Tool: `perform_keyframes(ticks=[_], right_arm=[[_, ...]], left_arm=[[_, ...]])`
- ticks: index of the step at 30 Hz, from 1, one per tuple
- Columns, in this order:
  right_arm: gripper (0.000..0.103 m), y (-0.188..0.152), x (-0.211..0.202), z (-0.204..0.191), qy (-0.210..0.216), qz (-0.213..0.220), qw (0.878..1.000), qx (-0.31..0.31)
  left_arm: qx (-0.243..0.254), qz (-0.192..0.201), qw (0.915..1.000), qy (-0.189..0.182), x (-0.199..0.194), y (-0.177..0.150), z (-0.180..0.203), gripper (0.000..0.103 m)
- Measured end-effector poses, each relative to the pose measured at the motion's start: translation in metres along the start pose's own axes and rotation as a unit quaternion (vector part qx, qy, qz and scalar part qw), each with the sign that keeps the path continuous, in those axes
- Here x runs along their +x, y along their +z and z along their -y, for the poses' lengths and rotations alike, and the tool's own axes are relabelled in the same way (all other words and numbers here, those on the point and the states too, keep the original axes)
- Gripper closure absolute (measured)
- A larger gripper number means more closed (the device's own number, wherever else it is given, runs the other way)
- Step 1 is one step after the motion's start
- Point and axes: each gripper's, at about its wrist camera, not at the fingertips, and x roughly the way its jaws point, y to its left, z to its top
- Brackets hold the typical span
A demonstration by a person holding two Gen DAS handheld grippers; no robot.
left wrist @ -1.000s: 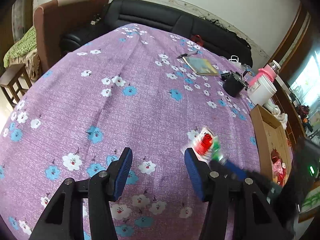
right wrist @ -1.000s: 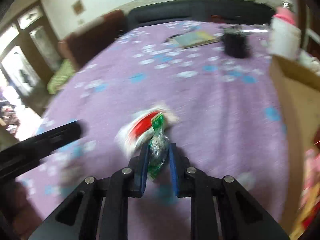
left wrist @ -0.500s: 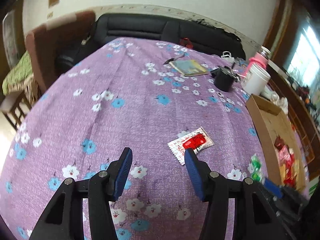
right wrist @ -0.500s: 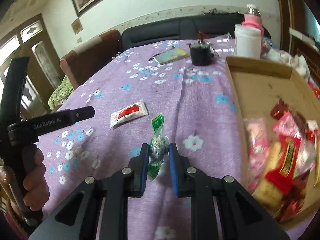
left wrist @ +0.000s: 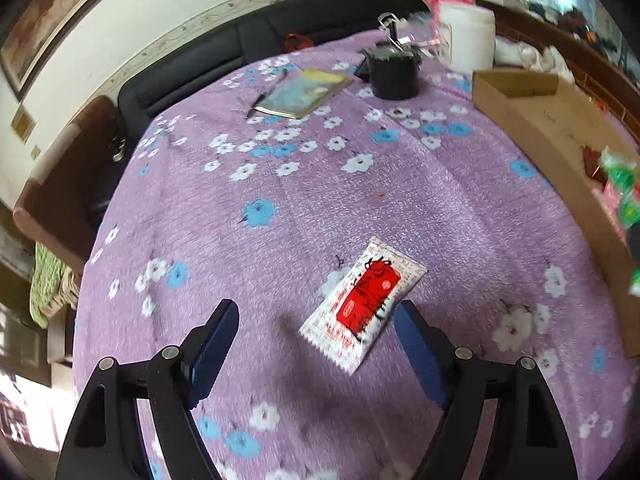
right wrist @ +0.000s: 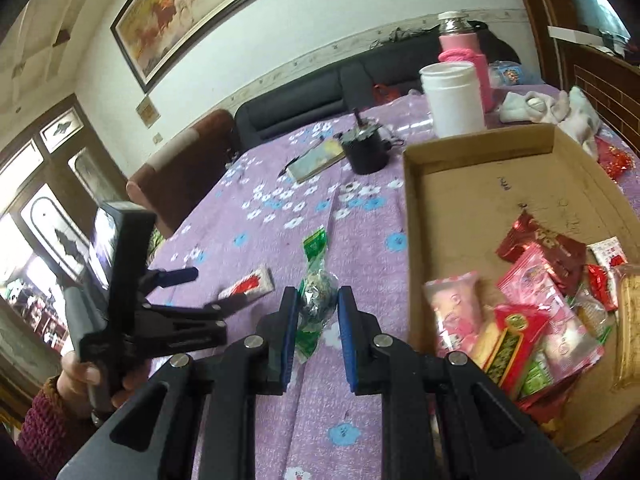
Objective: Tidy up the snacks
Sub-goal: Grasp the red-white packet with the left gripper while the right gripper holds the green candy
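**Purple floral tabletop, snacks half gathered**

The tabletop (left wrist: 304, 184) is carrying a cardboard box (right wrist: 412, 208) whose far edge is running out of frame. Beside it, the right tongs (right wrist: 318, 308) are gripping a green-wrapped snack (right wrist: 316, 292). The left tongs (left wrist: 316, 320) are gaping around a red-and-white sachet (left wrist: 364, 300), not touching it.

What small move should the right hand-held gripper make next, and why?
Probably carry it rightward over the cardboard box and let go. The right hand-held gripper is shut on the green-wrapped snack, which hangs above the purple tablecloth just left of the box wall, where other snacks already lie.
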Motion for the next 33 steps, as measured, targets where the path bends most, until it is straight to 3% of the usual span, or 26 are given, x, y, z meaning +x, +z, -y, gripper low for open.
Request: perform_keyframes(ticks=[1,5,8,11,17,20,27,33], right_arm=[[0.084,0.001,0.001,0.001,-0.002,0.001,1.000,0.002],[0.084,0.000,0.006,0.003,0.001,-0.006,1.000,0.009],[0.084,-0.001,0.004,0.004,0.001,-0.005,1.000,0.007],[0.084,-0.001,0.002,0.004,0.003,0.001,1.000,0.006],[0.084,-0.003,0.005,0.002,0.001,-0.005,1.000,0.001],[0.084,-0.003,0.005,0.001,0.000,-0.004,1.000,-0.001],[0.084,-0.004,0.006,0.003,-0.011,-0.003,1.000,-0.004],[0.084,-0.006,0.007,-0.001,-0.011,-0.004,1.000,-0.011]], left_arm=[[0.011,-0.001,0.9998,-0.014,0.003,0.002,0.003,0.019],[0.014,-0.003,0.9999,-0.008,0.011,0.009,0.006,0.021],[-0.019,-0.004,0.9994,-0.028,0.013,0.010,0.003,0.046],[-0.060,-0.001,0.9981,-0.017,0.010,0.003,0.003,0.069],[-0.111,-0.011,0.9936,0.022,-0.003,-0.008,0.011,0.072],[-0.133,-0.007,0.9910,0.014,-0.016,-0.012,0.015,0.072],[-0.203,0.037,0.9784,0.016,-0.050,-0.026,0.039,0.072],[-0.208,0.070,0.9752,0.029,-0.051,-0.033,0.037,0.072]])
